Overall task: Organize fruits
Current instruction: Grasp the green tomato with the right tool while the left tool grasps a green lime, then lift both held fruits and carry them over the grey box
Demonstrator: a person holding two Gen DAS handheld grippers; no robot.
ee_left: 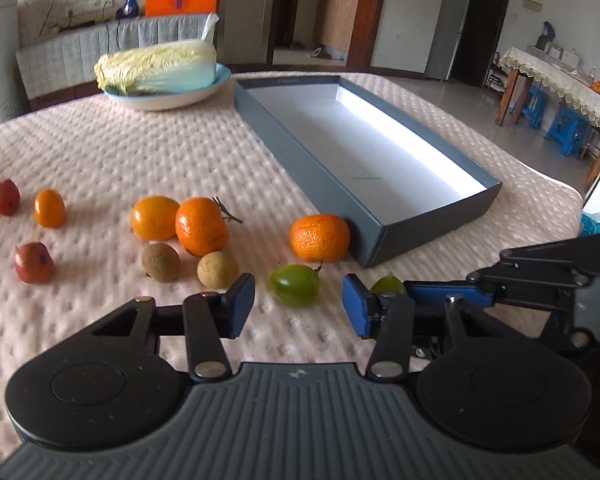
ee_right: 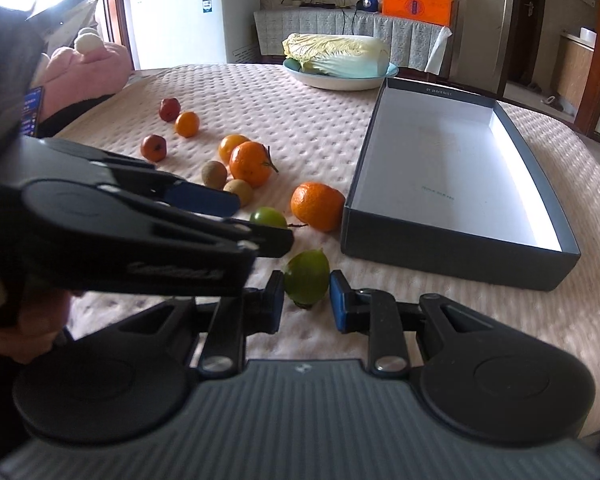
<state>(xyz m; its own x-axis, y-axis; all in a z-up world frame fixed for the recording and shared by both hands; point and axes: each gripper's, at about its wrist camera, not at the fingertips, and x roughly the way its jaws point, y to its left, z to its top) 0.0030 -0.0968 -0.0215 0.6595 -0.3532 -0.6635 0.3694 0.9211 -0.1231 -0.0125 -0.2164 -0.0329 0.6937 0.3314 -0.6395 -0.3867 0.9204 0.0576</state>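
Several small fruits lie on the pink quilted table. My left gripper (ee_left: pixel 298 306) is open, with a green fruit (ee_left: pixel 295 290) just ahead of its fingertips. My right gripper (ee_right: pixel 306 300) has its pads either side of a second green fruit (ee_right: pixel 306 276), left pad touching, a small gap at the right pad. A mandarin (ee_left: pixel 320 238) rests against the grey open box (ee_left: pixel 380 236), which has nothing in it. Two more oranges (ee_left: pixel 202 226), two brown longans (ee_left: pixel 217 269), a kumquat (ee_left: pixel 50 208) and two red fruits (ee_left: pixel 34 263) lie to the left.
A bowl (ee_left: pixel 160 100) holding a napa cabbage (ee_left: pixel 156 66) stands at the table's far side. The left gripper's body (ee_right: pixel 120 220) crosses the right wrist view. A pink plush (ee_right: pixel 84 68) sits beyond the table's left edge.
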